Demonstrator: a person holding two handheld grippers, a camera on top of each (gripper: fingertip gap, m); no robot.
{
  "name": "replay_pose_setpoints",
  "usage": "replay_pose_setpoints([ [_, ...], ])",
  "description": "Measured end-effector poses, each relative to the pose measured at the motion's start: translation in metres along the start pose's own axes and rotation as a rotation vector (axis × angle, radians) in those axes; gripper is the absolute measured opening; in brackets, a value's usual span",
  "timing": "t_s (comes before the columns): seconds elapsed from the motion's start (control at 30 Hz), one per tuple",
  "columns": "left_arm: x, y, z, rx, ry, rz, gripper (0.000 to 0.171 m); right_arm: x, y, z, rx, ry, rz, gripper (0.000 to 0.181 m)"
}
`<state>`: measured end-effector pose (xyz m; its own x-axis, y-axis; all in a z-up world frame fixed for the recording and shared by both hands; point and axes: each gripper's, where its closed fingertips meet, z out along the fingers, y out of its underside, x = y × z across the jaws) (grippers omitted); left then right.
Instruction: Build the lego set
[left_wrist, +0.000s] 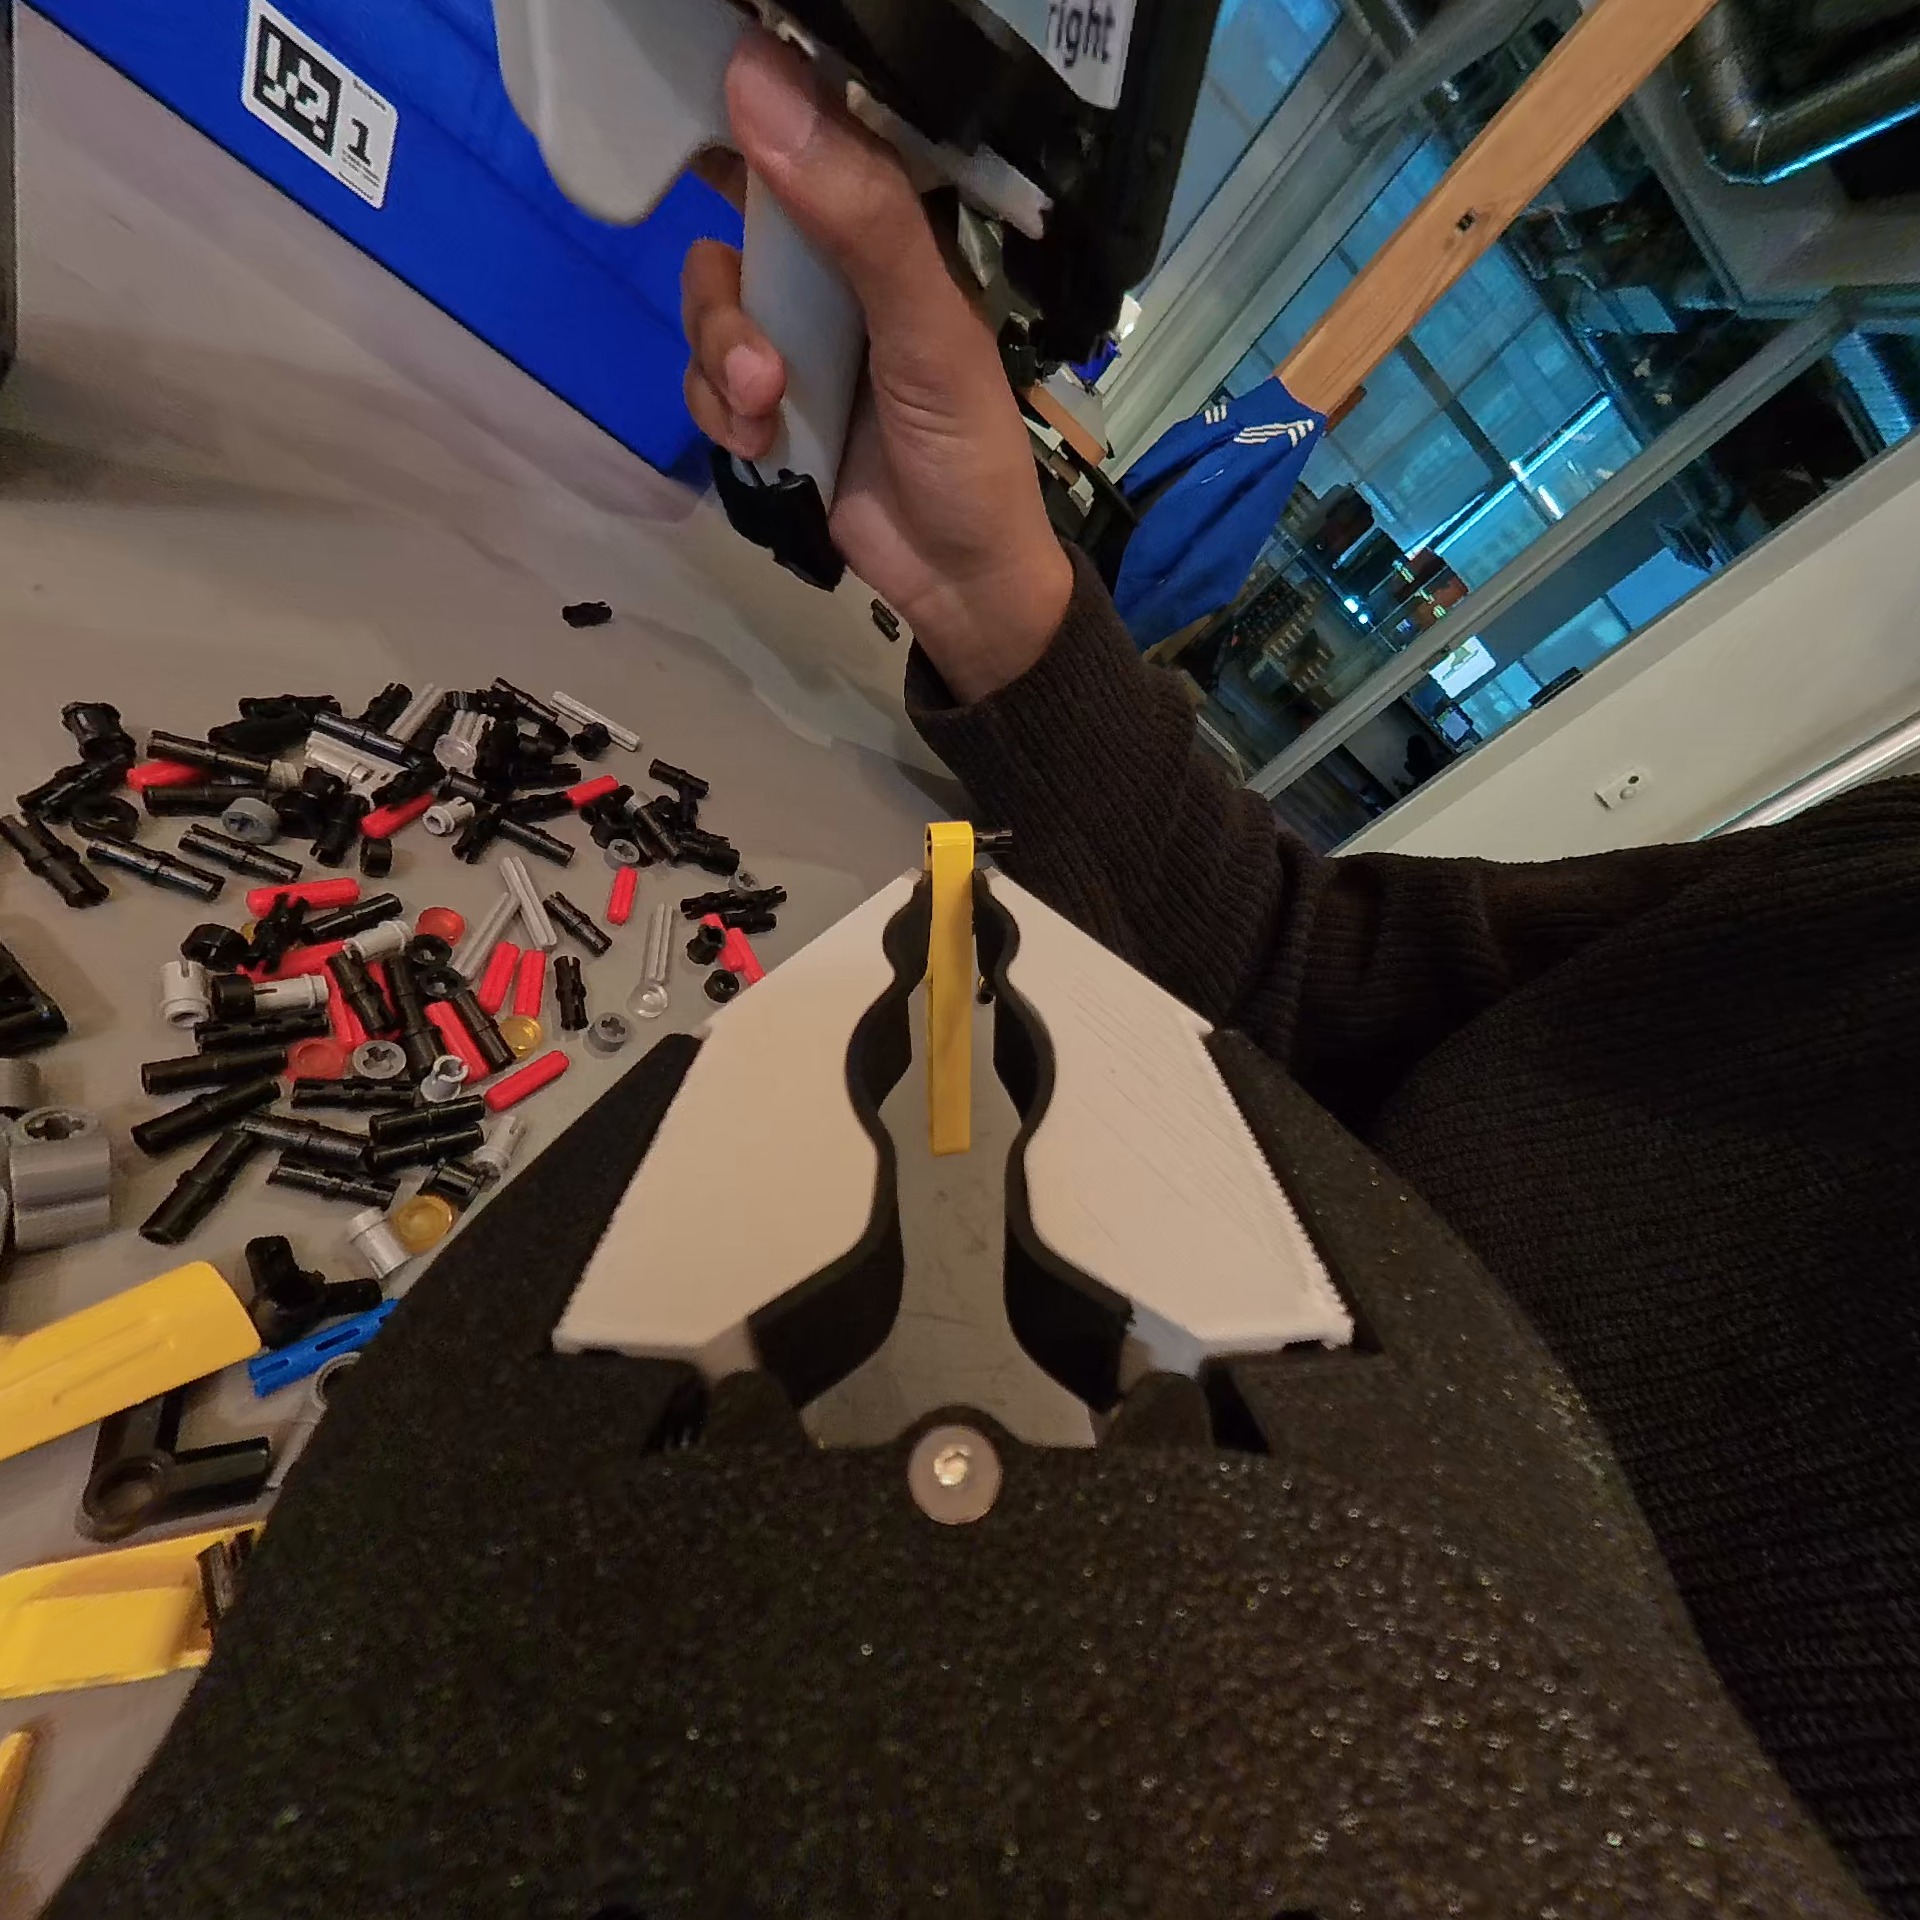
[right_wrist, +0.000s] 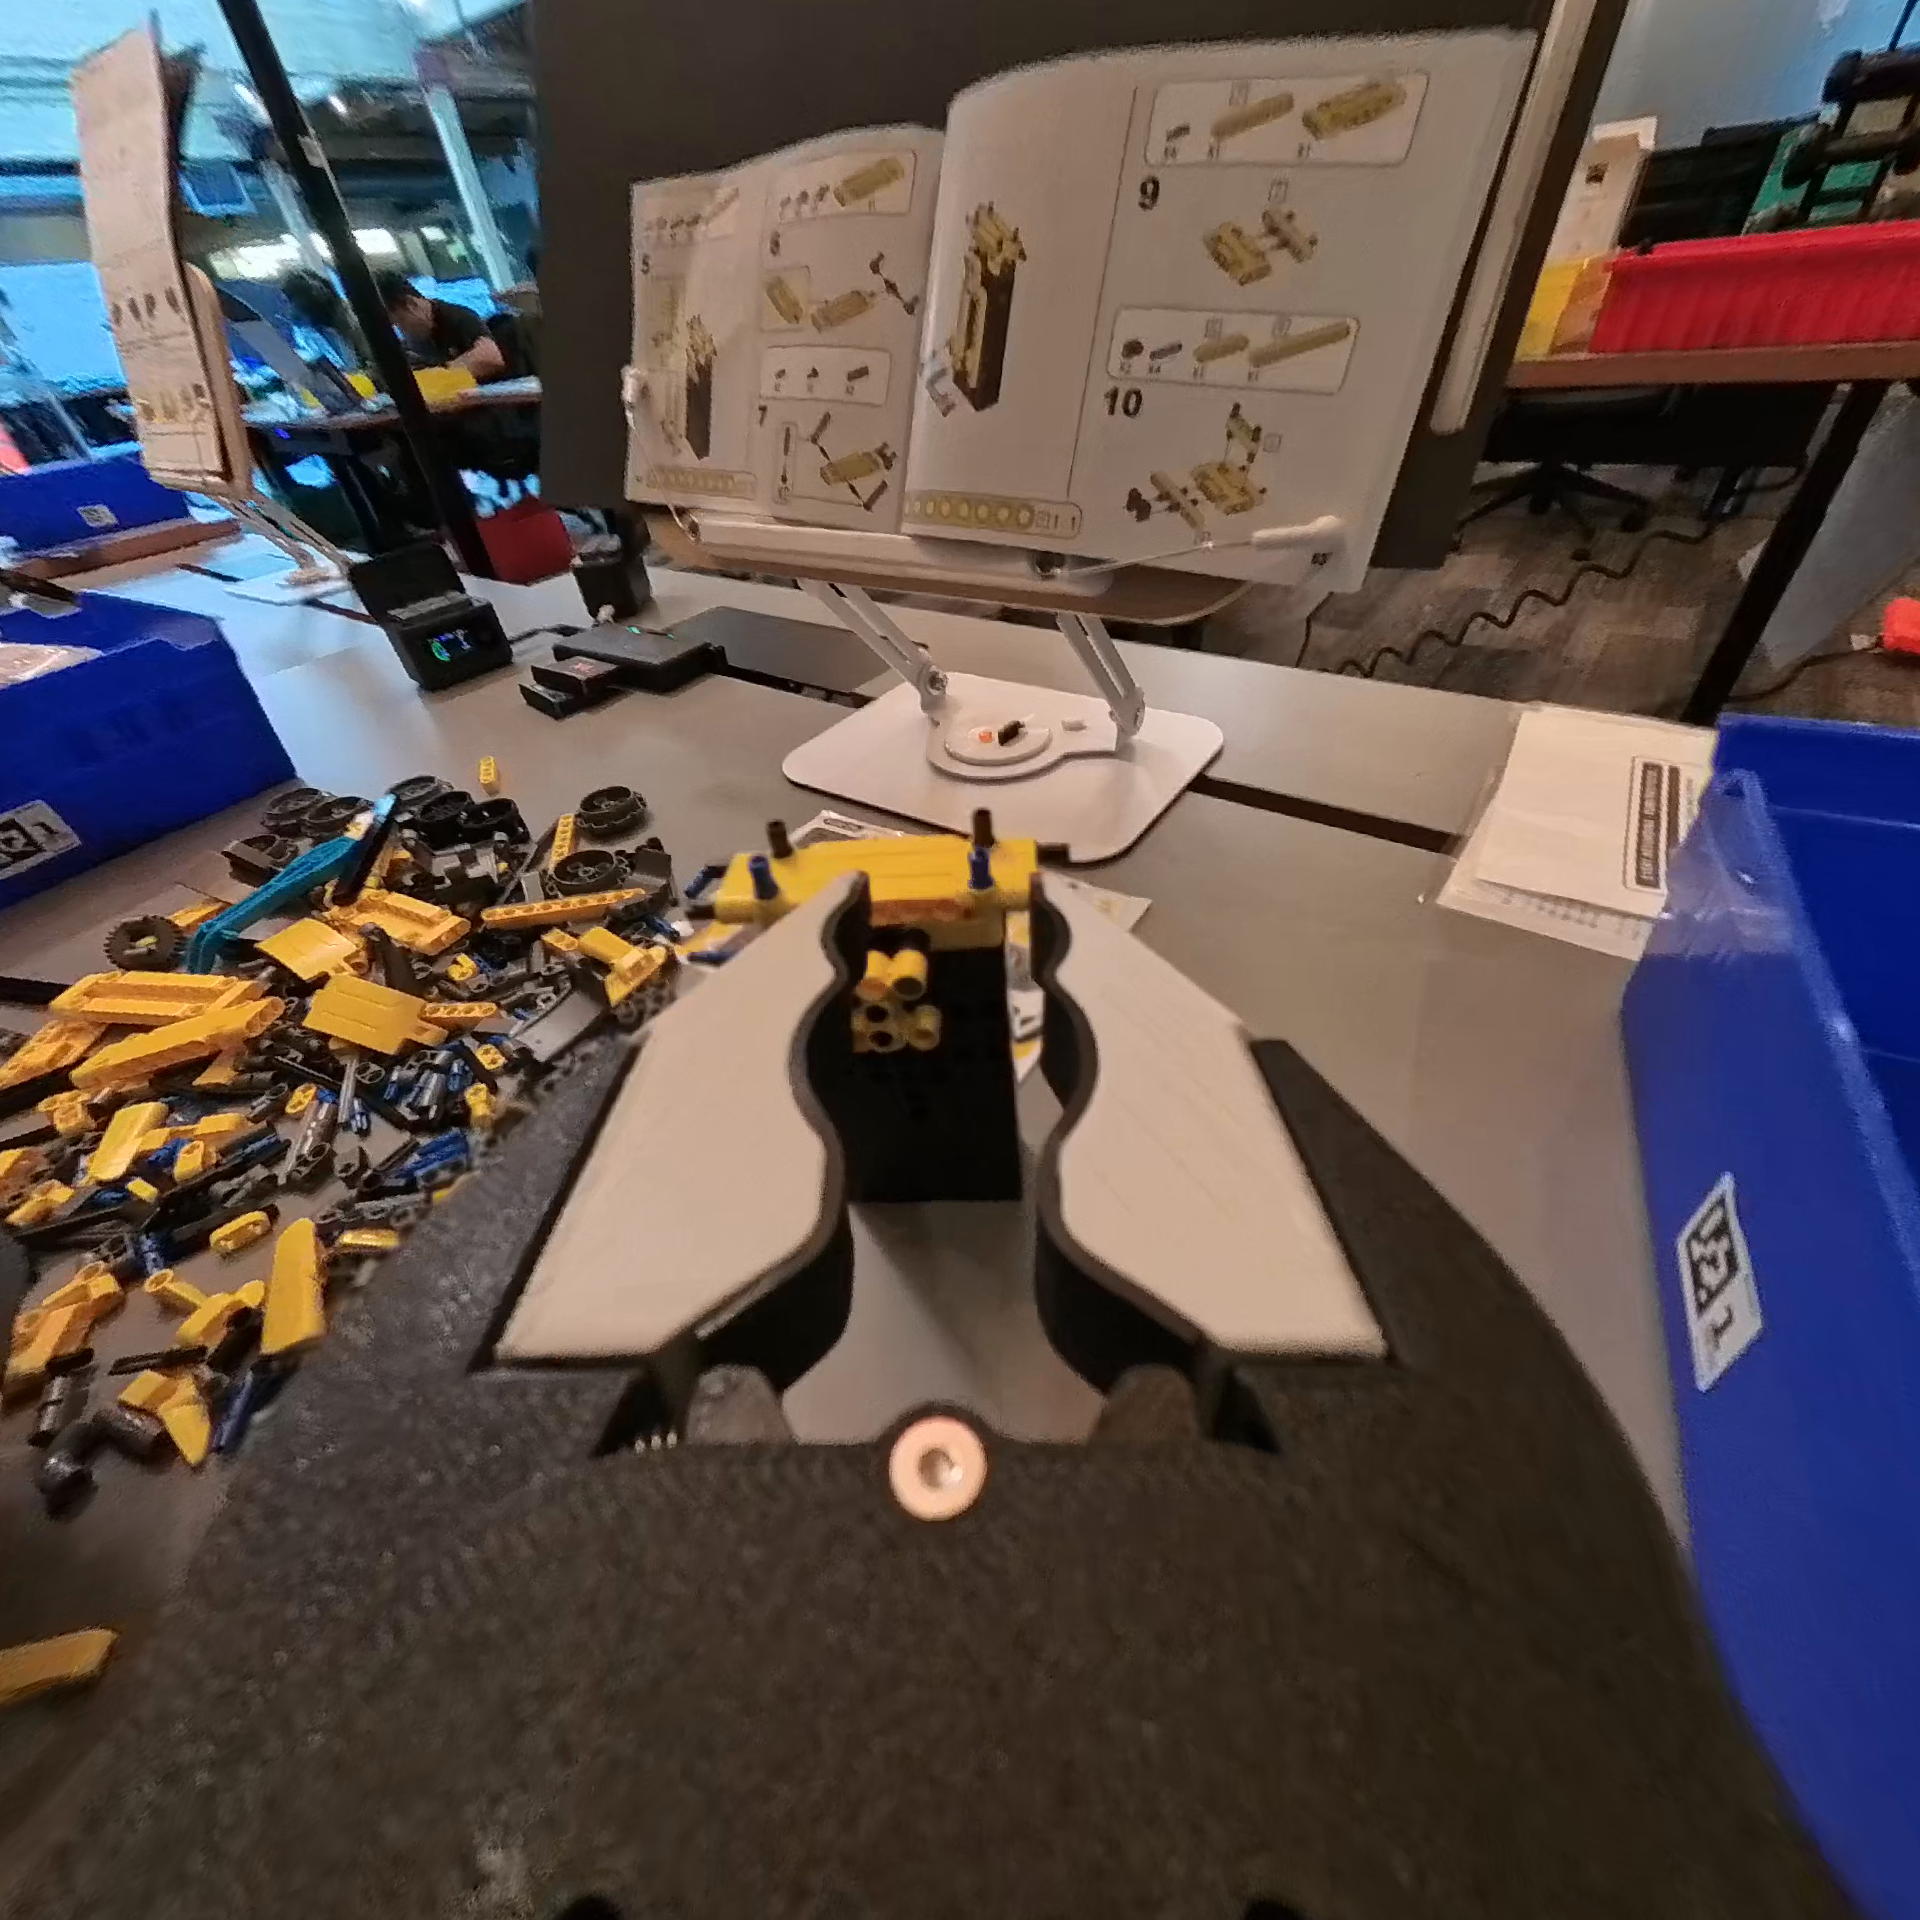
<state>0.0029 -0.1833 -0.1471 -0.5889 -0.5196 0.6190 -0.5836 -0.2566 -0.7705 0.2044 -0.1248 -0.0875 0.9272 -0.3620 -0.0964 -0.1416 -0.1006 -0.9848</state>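
Left gripper (left_wrist: 951, 914): jaws closed on one thin yellow beam (left_wrist: 949, 997), held edge-on at frame centre, its upper end projecting past the fingertips. One small black pin (left_wrist: 994, 837) shows at that upper end; whether it is seated in the beam cannot be determined.

Right gripper (right_wrist: 948, 914): jaws closed on one black-and-yellow brick assembly (right_wrist: 930, 1049), centre of frame. Four pins stand up from its yellow top: two black, two blue. Its lower end is cut off by the gripper body.

In the left wrist view, one hand (left_wrist: 883, 364) at upper centre grips the other gripper's grey handle; a dark knit sleeve (left_wrist: 1143, 790) fills the right side. One blue bin (left_wrist: 499, 239) bearing one square marker sticker lies across the upper left, partly hidden by the handle.

The surface (left_wrist: 260, 499) carries a loose pile of black, red and grey pins and axles (left_wrist: 395, 935) at left; the count cannot be resolved.

In the right wrist view: two blue bins, one at the left edge (right_wrist: 125, 717) and one at the right edge (right_wrist: 1787, 1143), both cut off. One open instruction booklet (right_wrist: 1039, 301) rests on one white stand (right_wrist: 1003, 758) at upper centre. A pile of yellow and black parts (right_wrist: 260, 1039) at left is blurred and uncountable.
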Motion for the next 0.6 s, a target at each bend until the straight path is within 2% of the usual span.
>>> replay_pose_setpoints([
  [0.13, 0.0, 0.0, 0.0, 0.0, 0.001, 0.0, 0.007, 0.003, 0.019, 0.003, -0.122, -0.011, 0.014, 0.034],
  [0.6, 0.0, 0.0, 0.0, -0.003, 0.003, -0.006, 0.007, -0.018, 0.022, 0.003, -0.155, -0.08, -0.125, 0.035],
])
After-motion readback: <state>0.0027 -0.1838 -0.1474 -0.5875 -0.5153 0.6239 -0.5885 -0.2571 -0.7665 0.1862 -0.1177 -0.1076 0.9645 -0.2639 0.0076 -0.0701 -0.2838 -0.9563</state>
